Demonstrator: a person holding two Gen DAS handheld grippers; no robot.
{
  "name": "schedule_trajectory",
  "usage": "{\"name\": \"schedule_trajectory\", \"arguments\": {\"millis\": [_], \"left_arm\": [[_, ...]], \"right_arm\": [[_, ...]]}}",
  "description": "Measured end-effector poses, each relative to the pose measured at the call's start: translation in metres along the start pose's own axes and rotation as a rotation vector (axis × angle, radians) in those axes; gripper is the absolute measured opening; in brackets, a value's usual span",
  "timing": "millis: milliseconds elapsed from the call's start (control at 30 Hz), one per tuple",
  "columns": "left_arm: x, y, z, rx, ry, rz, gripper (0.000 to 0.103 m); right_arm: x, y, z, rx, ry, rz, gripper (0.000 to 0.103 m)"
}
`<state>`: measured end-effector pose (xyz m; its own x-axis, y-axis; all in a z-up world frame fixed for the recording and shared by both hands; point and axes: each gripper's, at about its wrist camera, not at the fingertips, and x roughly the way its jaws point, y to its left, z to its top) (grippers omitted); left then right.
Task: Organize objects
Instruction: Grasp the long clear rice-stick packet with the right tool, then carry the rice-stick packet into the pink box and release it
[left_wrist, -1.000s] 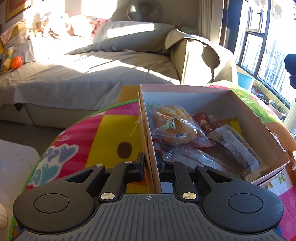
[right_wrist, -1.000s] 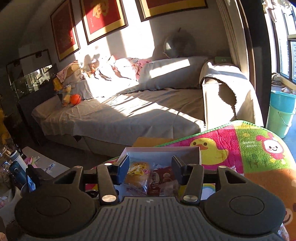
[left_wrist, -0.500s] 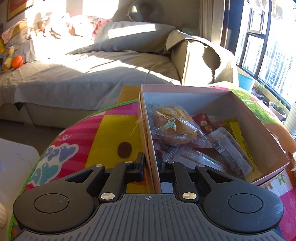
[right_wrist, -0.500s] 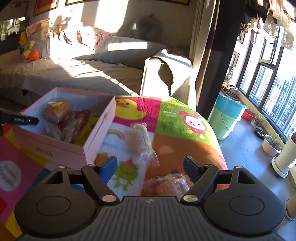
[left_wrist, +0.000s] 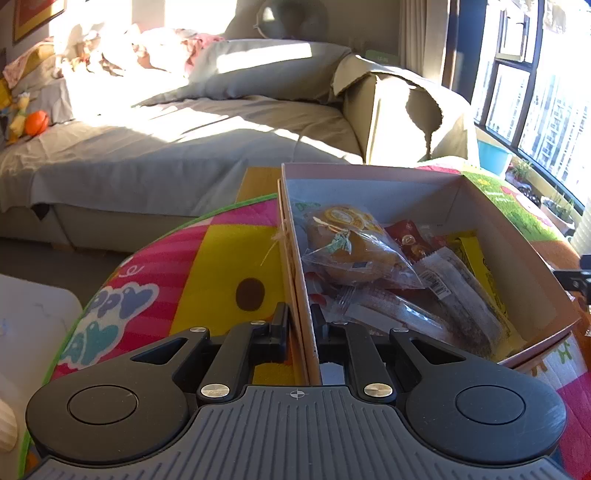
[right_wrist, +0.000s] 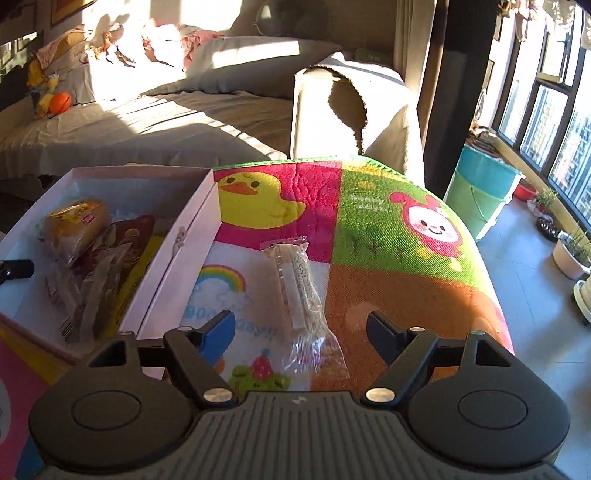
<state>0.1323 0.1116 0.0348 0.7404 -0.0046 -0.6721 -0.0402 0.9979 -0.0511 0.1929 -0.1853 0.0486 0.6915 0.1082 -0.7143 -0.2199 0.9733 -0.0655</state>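
A pink cardboard box (left_wrist: 369, 177) sits on the colourful cartoon mat (left_wrist: 221, 280). It holds several wrapped snacks, with a bun in clear wrap (left_wrist: 351, 247) on top. My left gripper (left_wrist: 299, 321) is shut on the box's near left wall, one finger outside and one inside. In the right wrist view the box (right_wrist: 184, 236) lies at the left. A long grain bar in clear wrap (right_wrist: 299, 288) lies on the mat just right of it. My right gripper (right_wrist: 301, 325) hangs open low over the bar's near end, its fingers apart on either side without touching it.
The mat's (right_wrist: 388, 184) rounded edge drops off at the far and right sides. Beyond it stand a grey covered sofa (right_wrist: 166, 122), a teal bucket (right_wrist: 480, 192) and plant pots (right_wrist: 572, 254) by the window. A white surface (left_wrist: 29, 325) lies at the left.
My right gripper swung from over the box down to the mat on its right, and its jaws widened; the wrapped bar now lies between them. The left gripper and box stayed put.
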Motion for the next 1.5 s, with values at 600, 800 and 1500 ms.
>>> {"name": "schedule_trajectory", "arguments": {"millis": [600,800,1500], "left_arm": [[0.0,0.003,-0.002,-0.001,0.005,-0.005,0.013],[0.001,0.003,-0.002,-0.005,0.002,-0.008,0.013],[0.003,0.004,-0.002,-0.01,0.002,-0.019,0.014]], "right_arm": [[-0.011,-0.002,-0.02,0.076,0.075,0.064,0.029],[-0.078,-0.004,-0.054,0.074,0.028,0.07,0.029],[-0.209,0.061,0.004,0.008,-0.333,0.33,0.029]]}}
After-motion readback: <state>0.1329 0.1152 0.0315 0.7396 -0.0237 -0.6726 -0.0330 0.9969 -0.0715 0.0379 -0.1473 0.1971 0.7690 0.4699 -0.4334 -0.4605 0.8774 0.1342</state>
